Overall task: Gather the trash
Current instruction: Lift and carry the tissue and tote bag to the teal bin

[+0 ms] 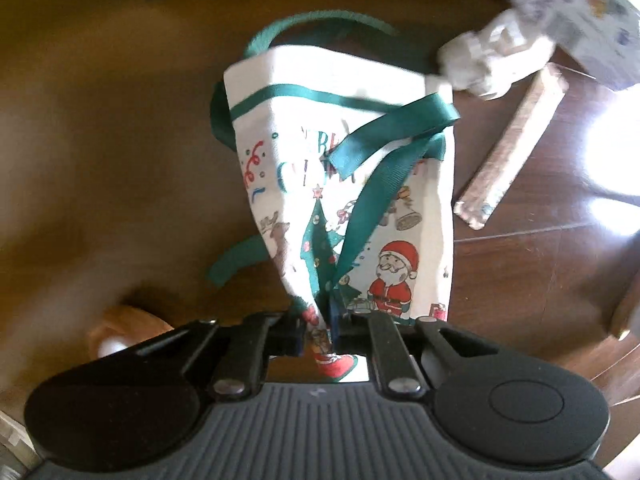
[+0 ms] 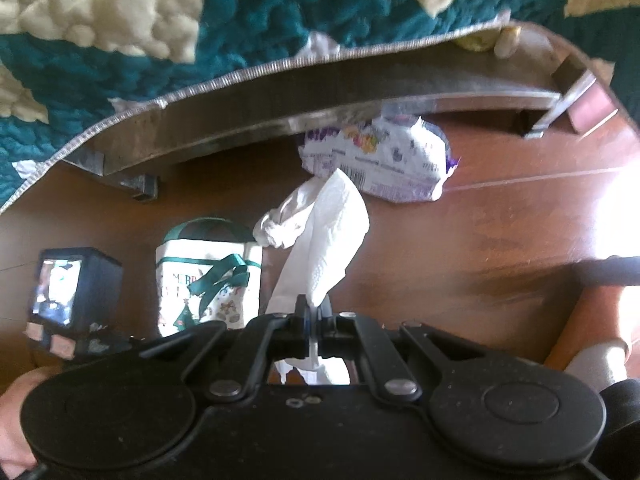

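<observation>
This looks like a room in a home. A glossy wooden floor (image 2: 500,220) runs beside a bed whose quilted teal-and-cream bedspread (image 2: 248,12) hangs over a dark frame (image 2: 320,92), and a Christmas-print gift bag (image 1: 344,184) with green ribbon lies among crumpled wrappers (image 2: 380,160).

- Bare wooden floor (image 1: 100,140) lies open beside the Christmas gift bag (image 1: 352,184).
- On the bag's other side, a wrapped bar (image 1: 516,148) and crumpled wrapper (image 2: 380,160) crowd the floor.
- A low frame (image 2: 280,96) bars passage beyond.

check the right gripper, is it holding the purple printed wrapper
No, the right gripper is shut on a white tissue; the wrapper lies on the floor.
</observation>
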The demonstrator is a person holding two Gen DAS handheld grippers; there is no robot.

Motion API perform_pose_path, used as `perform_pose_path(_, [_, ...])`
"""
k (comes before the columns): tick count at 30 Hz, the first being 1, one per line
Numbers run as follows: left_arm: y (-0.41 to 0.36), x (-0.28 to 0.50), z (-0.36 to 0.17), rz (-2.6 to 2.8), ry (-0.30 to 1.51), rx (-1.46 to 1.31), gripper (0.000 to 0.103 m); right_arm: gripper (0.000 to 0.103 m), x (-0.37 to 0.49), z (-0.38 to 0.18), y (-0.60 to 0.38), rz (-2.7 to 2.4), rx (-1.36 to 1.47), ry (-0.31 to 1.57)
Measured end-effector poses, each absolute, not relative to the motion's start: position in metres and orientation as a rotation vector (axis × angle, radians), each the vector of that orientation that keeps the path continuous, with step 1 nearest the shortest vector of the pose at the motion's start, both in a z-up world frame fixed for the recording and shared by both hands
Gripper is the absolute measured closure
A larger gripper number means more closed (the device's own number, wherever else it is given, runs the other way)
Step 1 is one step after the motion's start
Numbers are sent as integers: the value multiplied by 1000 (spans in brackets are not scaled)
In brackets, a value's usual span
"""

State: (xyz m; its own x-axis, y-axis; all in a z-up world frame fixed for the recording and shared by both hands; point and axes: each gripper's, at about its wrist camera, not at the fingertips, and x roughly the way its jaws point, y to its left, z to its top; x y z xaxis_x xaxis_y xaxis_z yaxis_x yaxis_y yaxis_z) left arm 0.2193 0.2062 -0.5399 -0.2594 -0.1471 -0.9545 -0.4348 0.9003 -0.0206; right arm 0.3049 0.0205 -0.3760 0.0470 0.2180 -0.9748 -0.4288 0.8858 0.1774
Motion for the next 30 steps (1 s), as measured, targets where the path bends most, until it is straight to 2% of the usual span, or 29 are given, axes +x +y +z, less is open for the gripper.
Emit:
perform_pose_path(22, [172,204,-333,286,1554,-81,99,101,274,-212,-56,543,13,1165])
perform_pose_path(27, [150,211,-281,229,1467,39,99,101,259,-178,-83,565,15,1109])
perform_pose_path(30, [125,223,-247,166,1402,207,99,101,253,-159,-101,562,34,1066])
